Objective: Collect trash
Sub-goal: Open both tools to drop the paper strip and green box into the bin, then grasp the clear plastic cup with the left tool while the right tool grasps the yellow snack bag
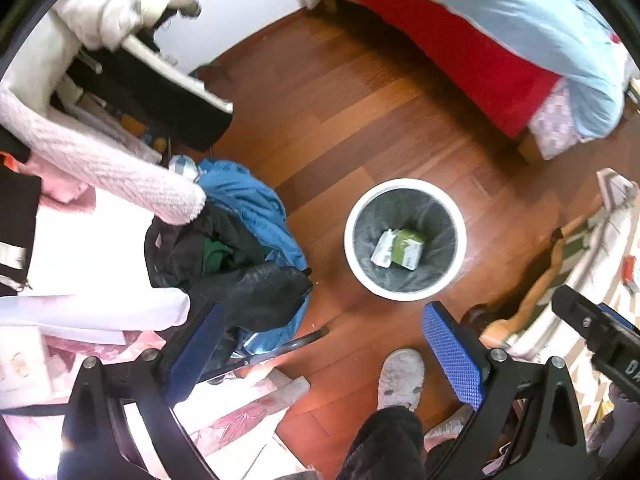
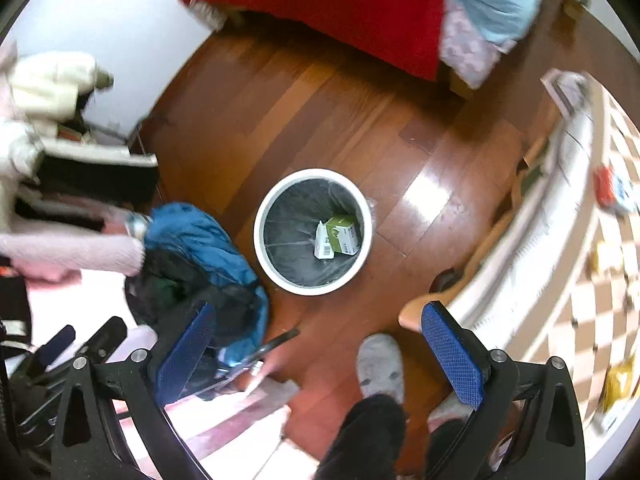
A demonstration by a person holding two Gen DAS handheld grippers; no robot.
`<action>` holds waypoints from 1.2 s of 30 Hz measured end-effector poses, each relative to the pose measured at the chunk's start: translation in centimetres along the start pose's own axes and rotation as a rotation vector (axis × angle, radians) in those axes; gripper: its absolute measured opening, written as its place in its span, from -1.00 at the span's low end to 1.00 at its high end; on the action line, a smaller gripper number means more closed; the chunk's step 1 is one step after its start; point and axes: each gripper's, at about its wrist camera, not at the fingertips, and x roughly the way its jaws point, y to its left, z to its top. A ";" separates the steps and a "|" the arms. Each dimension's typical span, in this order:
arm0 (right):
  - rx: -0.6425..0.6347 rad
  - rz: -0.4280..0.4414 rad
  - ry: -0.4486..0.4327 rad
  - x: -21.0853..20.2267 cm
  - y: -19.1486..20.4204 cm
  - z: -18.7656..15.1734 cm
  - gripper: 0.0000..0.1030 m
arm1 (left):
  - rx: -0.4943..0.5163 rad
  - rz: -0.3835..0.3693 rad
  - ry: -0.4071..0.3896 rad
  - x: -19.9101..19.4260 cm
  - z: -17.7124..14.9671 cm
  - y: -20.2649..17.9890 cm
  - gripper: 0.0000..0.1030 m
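Carton (image 1: 400,249) lay at the bottom of the bin (image 1: 405,187), green and white, flaps up, resting on the grey liner (image 1: 368,224). Right wrist view showed the same carton (image 2: 339,236), toward the right side of the bin (image 2: 312,174). Bin was round, white-rimmed, upright on the wood floor (image 1: 360,120).

Left claw (image 1: 324,360) hung above the floor near the bin, blue pads (image 1: 452,356) spread wide, nothing between them. Right claw (image 2: 320,354) likewise: spread, empty, bin just beyond its fingers. In the left view the right claw's black body (image 1: 600,332) showed at the right edge.

Left of the bin: heap of clothes (image 1: 248,240), blue jacket on top of dark items, just beside the bin but not touching. Pink knit sleeve (image 1: 100,160) crossed above the heap.

Near edge: grey slipper (image 1: 400,376) and dark trouser leg (image 1: 384,444) on the floor between the claw fingers.

Far side: bed (image 1: 460,40) with red sheet and pale blue cover. Right: worktop (image 2: 600,280) with checked cloth, small blurred items on it.
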 end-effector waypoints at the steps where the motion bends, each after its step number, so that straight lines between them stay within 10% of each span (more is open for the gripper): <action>1: 0.026 0.005 -0.012 -1.4 -1.3 -0.5 1.00 | 0.009 -0.001 -0.010 -0.8 -0.2 -0.7 0.96; 10: 0.397 -0.112 -0.104 -11.0 -20.7 -6.9 1.00 | 0.239 -0.141 -0.017 -4.2 -3.4 -16.5 0.96; 21: 1.008 -0.174 -0.057 -11.5 -45.9 -19.2 0.98 | 0.525 -0.292 0.209 1.2 -12.8 -37.6 0.94; 28: 1.166 -0.090 -0.034 -7.5 -50.7 -21.1 0.85 | 0.612 -0.231 0.271 5.6 -15.9 -43.4 0.52; 32: 1.182 -0.115 0.009 -5.1 -51.2 -19.6 0.85 | 0.619 -0.187 0.285 7.0 -16.0 -43.8 -0.22; 36: 1.203 -0.111 0.031 -3.5 -51.7 -19.7 0.19 | 0.602 -0.180 0.244 6.8 -16.0 -43.7 -0.29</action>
